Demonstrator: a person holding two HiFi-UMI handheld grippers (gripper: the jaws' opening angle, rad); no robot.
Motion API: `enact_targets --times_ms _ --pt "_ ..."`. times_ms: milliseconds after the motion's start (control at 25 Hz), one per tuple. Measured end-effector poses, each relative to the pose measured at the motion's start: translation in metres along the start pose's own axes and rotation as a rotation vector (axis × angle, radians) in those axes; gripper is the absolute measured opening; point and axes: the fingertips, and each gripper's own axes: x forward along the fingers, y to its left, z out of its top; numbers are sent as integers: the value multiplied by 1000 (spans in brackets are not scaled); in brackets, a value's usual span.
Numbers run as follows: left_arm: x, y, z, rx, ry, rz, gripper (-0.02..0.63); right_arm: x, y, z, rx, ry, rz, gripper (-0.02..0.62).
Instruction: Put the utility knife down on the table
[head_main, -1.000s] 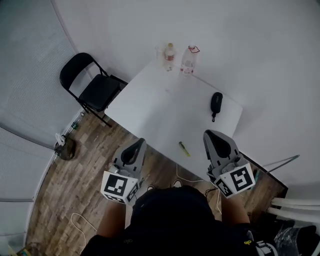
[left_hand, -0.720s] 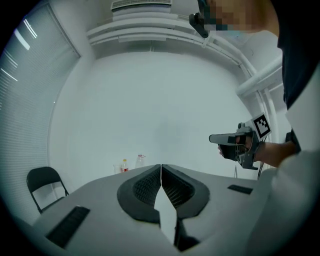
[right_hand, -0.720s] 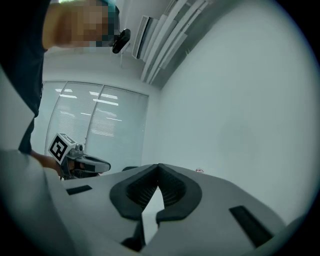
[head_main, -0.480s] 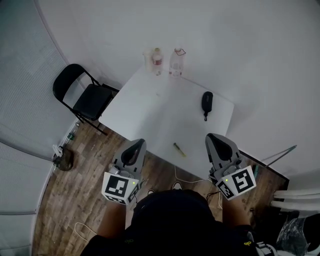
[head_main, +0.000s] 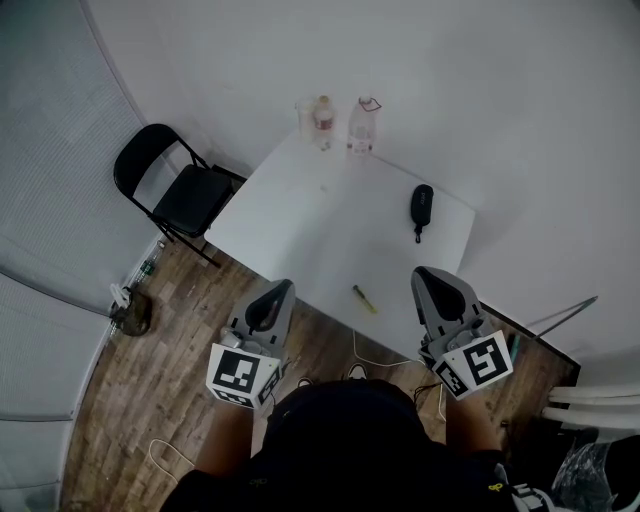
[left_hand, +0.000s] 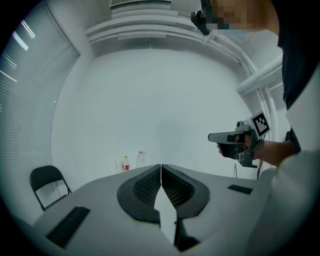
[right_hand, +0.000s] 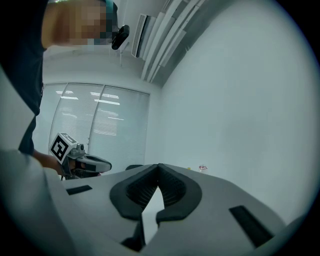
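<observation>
White counter (head_main: 300, 215) is carrying the utility knife (head_main: 365, 299), a small yellowish-green bar that is lying flat close to the near edge and being touched by neither gripper. The left gripper (head_main: 277, 292) is hovering just off that near edge, over the wooden floor (head_main: 150, 370), with its jaws pressed together and nothing between them. The right gripper (head_main: 430, 276) is hanging over the counter's near right corner, its jaws likewise closed and empty. A black pouch (head_main: 422, 205) is resting near the right edge, well apart from the knife. Two bottles (head_main: 364, 122) and a clear cup (head_main: 304, 117) are standing at the far corner. A black folding chair (head_main: 175, 190) is sitting beside the counter's left side.
</observation>
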Motion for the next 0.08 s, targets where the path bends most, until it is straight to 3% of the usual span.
enact_targets --times_ms 80 --pt "0 0 0 1 0 0 23 1 1 -1 0 4 3 21"
